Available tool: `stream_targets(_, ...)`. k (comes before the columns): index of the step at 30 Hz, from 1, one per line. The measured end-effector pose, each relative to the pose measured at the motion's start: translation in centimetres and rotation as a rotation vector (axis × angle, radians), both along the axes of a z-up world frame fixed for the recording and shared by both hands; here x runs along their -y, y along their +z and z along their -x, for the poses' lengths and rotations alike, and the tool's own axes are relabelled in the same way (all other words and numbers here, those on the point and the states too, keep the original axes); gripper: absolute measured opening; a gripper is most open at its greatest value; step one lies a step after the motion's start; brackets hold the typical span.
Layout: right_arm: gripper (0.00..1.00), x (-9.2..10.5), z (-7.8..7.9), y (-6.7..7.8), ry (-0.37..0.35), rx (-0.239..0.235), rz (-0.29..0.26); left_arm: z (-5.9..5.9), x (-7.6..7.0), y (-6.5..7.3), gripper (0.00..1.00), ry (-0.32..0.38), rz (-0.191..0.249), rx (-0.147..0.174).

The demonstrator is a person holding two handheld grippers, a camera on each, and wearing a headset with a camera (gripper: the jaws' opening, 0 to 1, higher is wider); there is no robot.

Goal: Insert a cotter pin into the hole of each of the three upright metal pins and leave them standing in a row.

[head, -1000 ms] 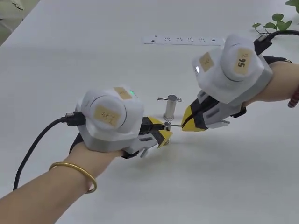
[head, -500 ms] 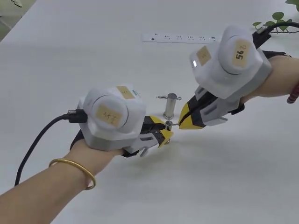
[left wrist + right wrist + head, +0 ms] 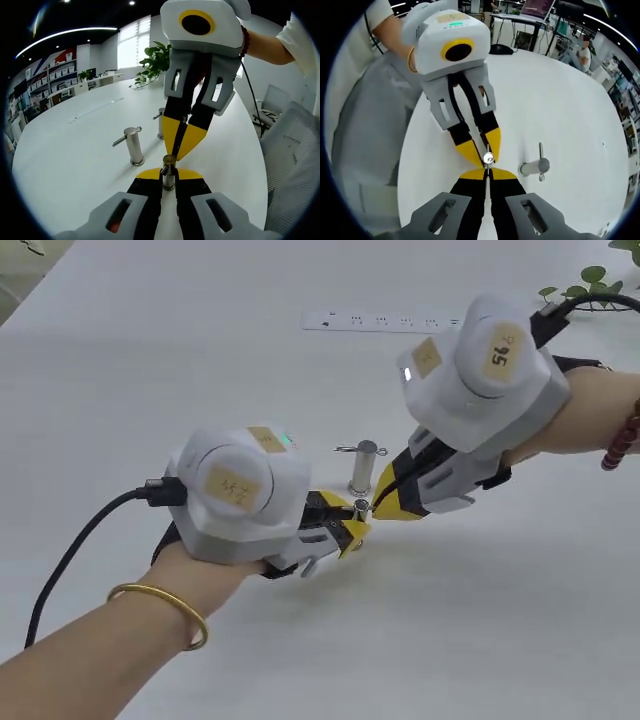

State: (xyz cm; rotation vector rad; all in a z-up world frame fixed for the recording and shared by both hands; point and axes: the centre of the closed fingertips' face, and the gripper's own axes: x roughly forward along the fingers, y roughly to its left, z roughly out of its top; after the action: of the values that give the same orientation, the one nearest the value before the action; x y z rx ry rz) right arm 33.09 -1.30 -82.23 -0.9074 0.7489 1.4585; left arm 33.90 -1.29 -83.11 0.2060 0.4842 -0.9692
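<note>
Well in from the edges of the white table [image 3: 150,350], the left gripper [image 3: 350,527] has its yellow jaws closed narrow around the shaft of a short upright metal pin [image 3: 168,161]. The right gripper [image 3: 385,506] meets that pin's head from the opposite side, tips touching it and jaws pressed together; whether a cotter pin lies between them is too fine to tell. Just beyond the held pin, toward the far edge, stands a second metal pin [image 3: 365,468] with a cotter pin [image 3: 348,450] through its head.
</note>
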Motion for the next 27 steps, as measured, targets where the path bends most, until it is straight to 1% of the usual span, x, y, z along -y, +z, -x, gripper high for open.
stream_targets(1, 0.03, -0.01, 0.02, -0.01, -0.001, -0.002, -0.002, 0.03, 0.01, -0.02, 0.07, 0.003, 0.005, -0.005)
stream_targets(6, 0.03, -0.05, 0.04, -0.01, -0.017, -0.007, -0.009, -0.03, -0.09, -0.10, 0.08, 0.047, 0.068, -0.058)
stream_targets(8, 0.03, -0.08, 0.10, 0.01, -0.020, -0.008, -0.010, -0.06, -0.15, -0.14, 0.08, 0.058, 0.085, -0.070)
stream_targets(13, 0.03, -0.20, 0.34, 0.06, -0.035, -0.009, -0.013, -0.06, -0.15, -0.19, 0.09, 0.105, 0.146, -0.113)
stream_targets(16, 0.03, -0.37, 0.41, 0.08, -0.058, -0.018, -0.020, -0.10, -0.14, -0.25, 0.09, 0.113, 0.157, -0.120)
stream_targets(19, 0.03, -0.54, 0.51, 0.11, -0.067, -0.022, -0.030, -0.06, -0.10, -0.22, 0.09, 0.112, 0.158, -0.121)
stream_targets(22, 0.03, -0.56, 0.52, 0.10, -0.072, -0.021, -0.026, -0.08, -0.10, -0.22, 0.09, 0.112, 0.159, -0.121)
stream_targets(27, 0.04, -0.61, 0.54, 0.09, -0.093, -0.028, -0.034, -0.08, -0.11, -0.23, 0.09, 0.112, 0.163, -0.123)
